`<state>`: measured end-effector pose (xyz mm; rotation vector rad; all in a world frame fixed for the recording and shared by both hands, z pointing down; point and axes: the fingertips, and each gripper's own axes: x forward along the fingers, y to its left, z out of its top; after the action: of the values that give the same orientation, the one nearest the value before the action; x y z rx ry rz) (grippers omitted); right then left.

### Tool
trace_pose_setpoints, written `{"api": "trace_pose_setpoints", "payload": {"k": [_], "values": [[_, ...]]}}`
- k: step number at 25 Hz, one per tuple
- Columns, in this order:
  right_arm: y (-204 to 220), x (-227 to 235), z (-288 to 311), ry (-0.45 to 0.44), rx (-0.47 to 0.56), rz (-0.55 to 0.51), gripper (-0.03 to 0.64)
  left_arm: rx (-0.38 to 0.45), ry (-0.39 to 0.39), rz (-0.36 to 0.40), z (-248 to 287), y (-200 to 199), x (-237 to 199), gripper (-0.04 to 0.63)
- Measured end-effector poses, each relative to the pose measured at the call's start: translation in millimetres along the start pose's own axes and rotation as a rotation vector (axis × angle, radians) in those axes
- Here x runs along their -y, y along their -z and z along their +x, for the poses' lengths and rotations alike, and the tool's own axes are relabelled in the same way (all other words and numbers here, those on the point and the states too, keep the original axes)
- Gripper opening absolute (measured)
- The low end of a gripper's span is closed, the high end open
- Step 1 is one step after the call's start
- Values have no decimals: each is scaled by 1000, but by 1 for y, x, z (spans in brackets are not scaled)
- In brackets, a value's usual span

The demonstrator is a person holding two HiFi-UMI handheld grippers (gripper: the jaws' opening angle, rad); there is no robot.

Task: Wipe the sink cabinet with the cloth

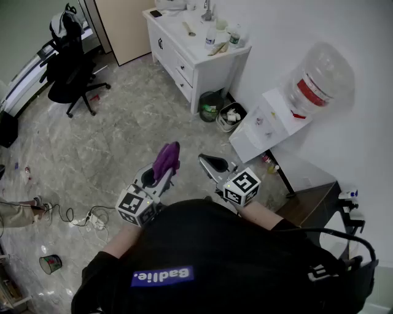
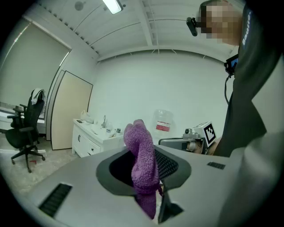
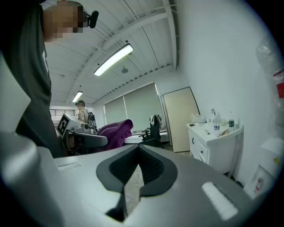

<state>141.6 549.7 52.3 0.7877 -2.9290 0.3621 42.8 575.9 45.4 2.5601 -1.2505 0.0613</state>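
left gripper [image 1: 161, 176] points forward, jaws clamping cloth [image 1: 167, 157]

Floor [image 1: 123, 132]: grey marbled tile. Standing on it: white sink cabinet [image 1: 179, 68] against the wall; black office chair [image 1: 72, 76] well apart to the cabinet's left; dark bin [image 1: 210, 105] and pale-lined bin [image 1: 232, 116] holding white scraps, both just beside the cabinet's near end; white water dispenser [image 1: 261, 129] near the bins; power strip [image 1: 95, 219] with trailing cables; small pail [image 1: 50, 264] at lower left. Cabinet top carries: tap [image 1: 207, 11], clear bottle [image 1: 210, 37], second bottle [image 1: 234, 37], flat dark object [image 1: 156, 13].
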Motion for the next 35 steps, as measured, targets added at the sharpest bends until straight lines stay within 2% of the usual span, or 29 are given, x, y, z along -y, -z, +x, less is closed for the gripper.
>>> {"api": "trace_pose_setpoints", "payload": {"k": [13,19,27,35], "values": [[5,7,-9,-1,-8,5,2,-6,5,8,9,5,9,109],[0,11,-11,-64,9,27,2,-2,-8,5,22,1,11,109],[-1,48,-22,-60,3,23,2,5,-40,8,52,-3,18,109],[13,92,-31,-89,-24,49,2,10,-91,-22,87,7,20,109]]}}
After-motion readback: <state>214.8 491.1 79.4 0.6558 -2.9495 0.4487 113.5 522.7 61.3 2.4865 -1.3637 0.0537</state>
